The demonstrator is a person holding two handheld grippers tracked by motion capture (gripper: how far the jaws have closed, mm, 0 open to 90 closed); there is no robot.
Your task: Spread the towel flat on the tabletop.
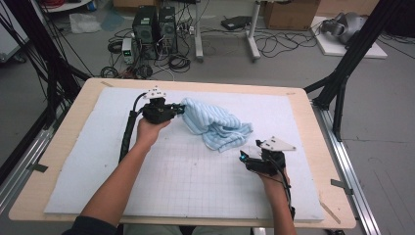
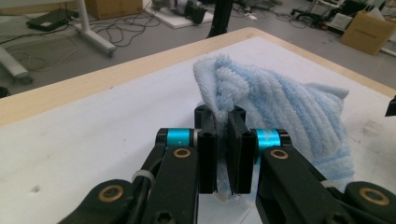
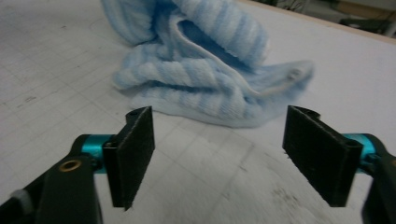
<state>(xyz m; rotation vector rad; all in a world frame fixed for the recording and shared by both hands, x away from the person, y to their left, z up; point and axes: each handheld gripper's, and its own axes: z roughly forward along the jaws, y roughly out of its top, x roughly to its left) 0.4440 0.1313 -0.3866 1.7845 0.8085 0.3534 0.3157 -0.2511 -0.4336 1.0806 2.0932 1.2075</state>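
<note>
Your left tool (image 2: 223, 135) pinches a corner of the crumpled pale-blue ribbed towel (image 1: 215, 123), lifting it off the white surface (image 1: 186, 176); your right tool (image 3: 219, 154), jaws apart and empty, faces its near edge, ready to grab.

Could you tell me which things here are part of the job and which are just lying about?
In the job: blue towel, pinched by the left gripper; right gripper, open before it; white mat.
Lying about: computer towers, floor cables, cardboard box.

Lab, my recording rig.
PC towers (image 1: 155, 30) and loose cables (image 1: 274, 43) on grey floor, black frame struts (image 1: 348, 58) round my padded surface (image 1: 68, 132), cardboard boxes (image 1: 291, 13).
</note>
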